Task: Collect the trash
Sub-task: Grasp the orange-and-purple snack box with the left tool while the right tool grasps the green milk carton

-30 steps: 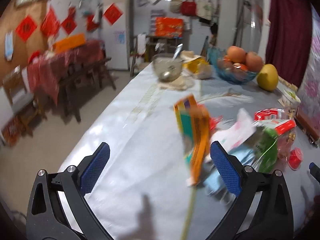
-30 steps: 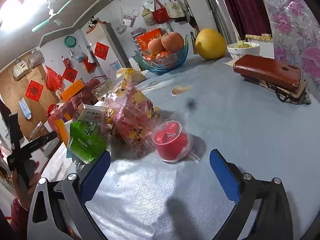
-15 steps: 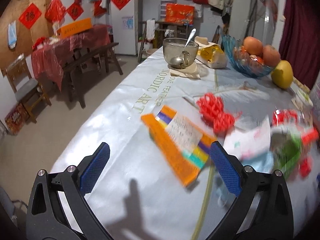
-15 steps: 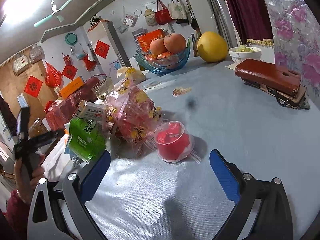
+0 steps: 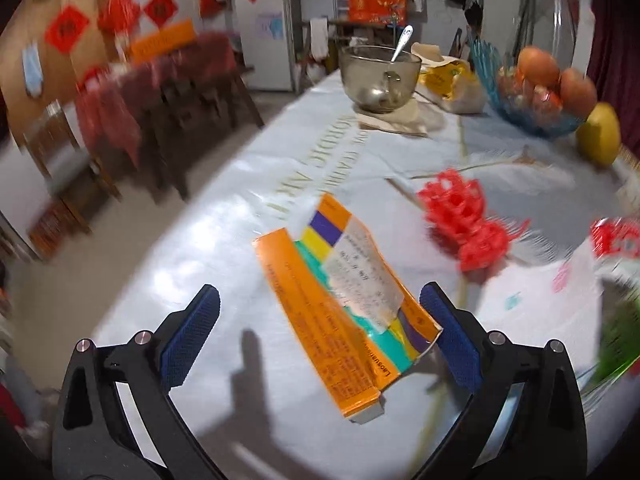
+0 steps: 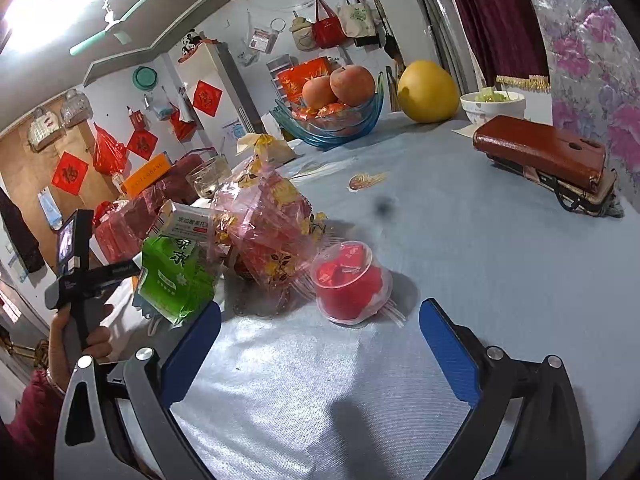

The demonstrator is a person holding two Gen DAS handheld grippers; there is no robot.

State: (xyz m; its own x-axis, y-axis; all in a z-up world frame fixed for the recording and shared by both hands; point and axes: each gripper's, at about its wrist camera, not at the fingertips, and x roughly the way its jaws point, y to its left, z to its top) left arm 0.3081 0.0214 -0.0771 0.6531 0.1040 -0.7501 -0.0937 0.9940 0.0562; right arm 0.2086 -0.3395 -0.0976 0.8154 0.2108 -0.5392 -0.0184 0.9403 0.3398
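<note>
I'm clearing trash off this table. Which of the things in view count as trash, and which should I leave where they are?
Trash, probably:
flattened orange box
red foam net
red plastic cup
green packet
pink cellophane wrapper

Leave:
fruit bowl
pomelo
brown wallet
glass bowl with spoon
white bowl

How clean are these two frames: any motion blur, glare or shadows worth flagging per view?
Left wrist view: edges smear with motion blur, worst on the red plastic netting and the room at left, while the flattened orange carton stays fairly sharp; a gripper shadow falls on the pale tablecloth. Right wrist view: sharp overall, the ceiling light blown out, sheen on the tablecloth near the clear cup of red wrappers.
</note>
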